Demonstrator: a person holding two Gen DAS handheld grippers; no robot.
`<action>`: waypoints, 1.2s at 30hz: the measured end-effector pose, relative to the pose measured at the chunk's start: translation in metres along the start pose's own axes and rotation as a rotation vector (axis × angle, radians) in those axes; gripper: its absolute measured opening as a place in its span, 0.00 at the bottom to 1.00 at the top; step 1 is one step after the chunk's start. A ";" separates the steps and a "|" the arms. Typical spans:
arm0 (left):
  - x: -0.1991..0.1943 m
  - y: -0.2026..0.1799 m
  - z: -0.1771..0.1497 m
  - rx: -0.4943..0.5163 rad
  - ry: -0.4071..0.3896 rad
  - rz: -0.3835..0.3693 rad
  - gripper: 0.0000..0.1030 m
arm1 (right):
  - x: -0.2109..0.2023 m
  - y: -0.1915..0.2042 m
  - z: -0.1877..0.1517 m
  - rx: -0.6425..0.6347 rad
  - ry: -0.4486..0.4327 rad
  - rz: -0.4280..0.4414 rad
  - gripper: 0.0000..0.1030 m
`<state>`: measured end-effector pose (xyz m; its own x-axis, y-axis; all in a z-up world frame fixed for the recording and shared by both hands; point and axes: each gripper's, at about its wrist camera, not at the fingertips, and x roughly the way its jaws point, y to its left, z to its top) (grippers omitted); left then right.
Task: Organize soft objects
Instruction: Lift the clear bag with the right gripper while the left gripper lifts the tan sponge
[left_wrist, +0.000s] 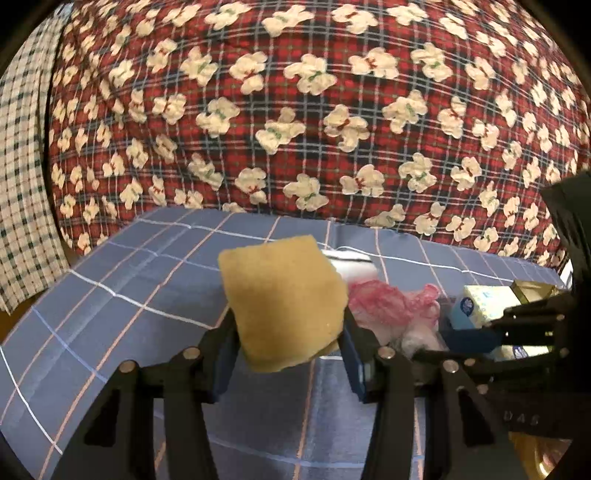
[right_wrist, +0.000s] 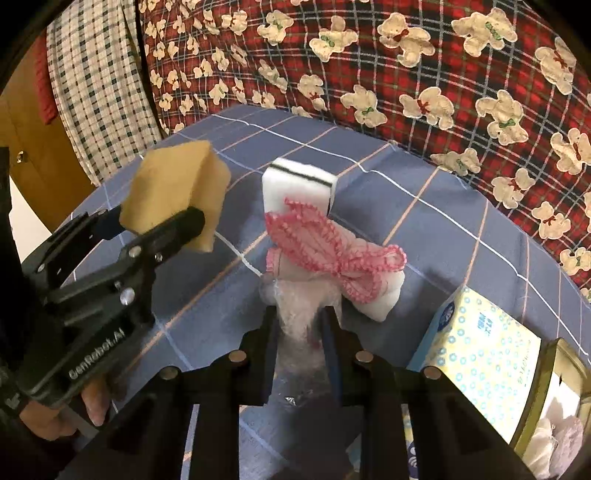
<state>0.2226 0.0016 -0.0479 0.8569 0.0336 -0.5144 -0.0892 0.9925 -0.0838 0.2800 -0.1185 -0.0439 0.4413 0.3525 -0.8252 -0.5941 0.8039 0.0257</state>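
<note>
My left gripper (left_wrist: 288, 325) is shut on a yellow sponge (left_wrist: 284, 302), held up above the blue checked cloth (left_wrist: 129, 295). In the right wrist view the same sponge (right_wrist: 173, 181) sits in that gripper (right_wrist: 155, 221) at the left. My right gripper (right_wrist: 299, 317) points down, and its jaws pinch the clear plastic end of a pink-frilled cap (right_wrist: 332, 251). A white sponge with a black stripe (right_wrist: 295, 184) stands just behind the cap. Another white sponge (right_wrist: 384, 299) lies partly under its frills.
A yellow and blue tissue box (right_wrist: 480, 347) and a gold tin (right_wrist: 554, 387) holding white soft things sit at the right. A red quilt with teddy bears (right_wrist: 443, 74) rises behind. A checked cloth (right_wrist: 92, 92) hangs at the left. A person's hand (right_wrist: 55, 417) holds the left gripper.
</note>
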 end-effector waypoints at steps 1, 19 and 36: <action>-0.001 -0.002 0.000 0.008 -0.006 0.000 0.48 | -0.002 0.001 0.000 -0.004 -0.009 -0.003 0.24; -0.022 -0.010 -0.002 0.050 -0.118 -0.001 0.48 | -0.032 0.012 -0.002 -0.066 -0.183 -0.035 0.23; -0.025 -0.011 -0.003 0.059 -0.130 0.009 0.48 | -0.051 0.011 -0.007 -0.051 -0.292 -0.034 0.23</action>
<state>0.2011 -0.0106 -0.0365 0.9152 0.0536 -0.3994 -0.0702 0.9972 -0.0269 0.2464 -0.1310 -0.0059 0.6321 0.4544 -0.6276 -0.6051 0.7954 -0.0336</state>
